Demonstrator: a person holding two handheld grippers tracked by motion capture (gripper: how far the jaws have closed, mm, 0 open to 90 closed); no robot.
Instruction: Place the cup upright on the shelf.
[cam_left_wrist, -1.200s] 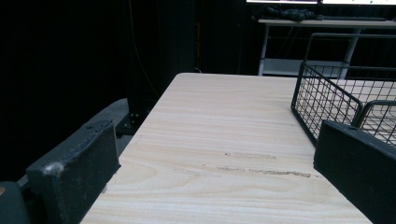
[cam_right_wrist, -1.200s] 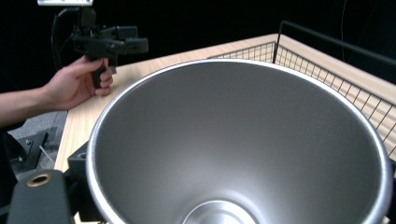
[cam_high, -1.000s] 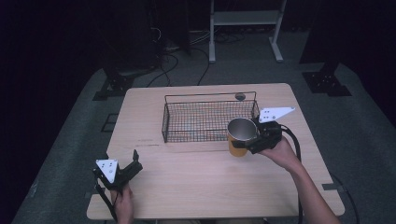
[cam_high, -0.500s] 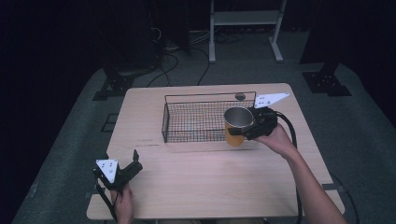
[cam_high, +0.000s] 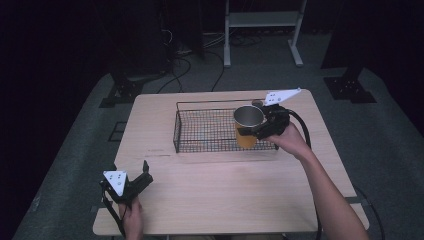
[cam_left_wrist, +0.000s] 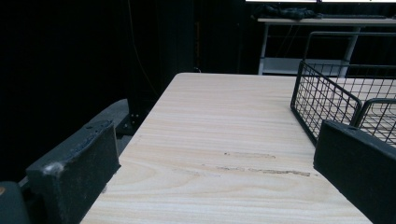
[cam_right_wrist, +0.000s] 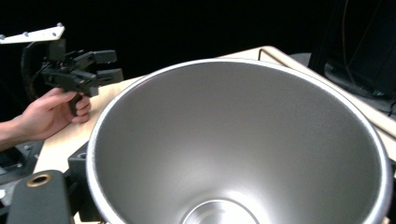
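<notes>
Up at the far right of the table (cam_high: 215, 200), the right gripper (cam_high: 261, 129) holds a cup (cam_high: 247, 126) by its rim, jaws clamped on the wall nearest the hand. The cup is orange outside and bare metal inside, upright, and it hangs over the right end of the wire basket (cam_high: 200, 131), its lower part in front of the basket's near wall as the high view shows it; whether its base touches the mesh cannot be told. In the right gripper view the cup's brushed steel inside (cam_right_wrist: 243, 144) opens wide toward the camera, with the round bottom low in the frame, and the jaws themselves are mostly hidden behind the rim.

Far off at the near left corner, the left gripper (cam_high: 142, 181) rests low by the table edge in the person's left hand (cam_high: 131, 216), well apart from basket and cup. Its jaws stand wide with nothing between them; in the left gripper view bare wood (cam_left_wrist: 224, 154) lies in the gap, and the basket's left end (cam_left_wrist: 327, 100) rises at the right. The right gripper view also catches that left gripper (cam_right_wrist: 103, 65) in the distance.
</notes>
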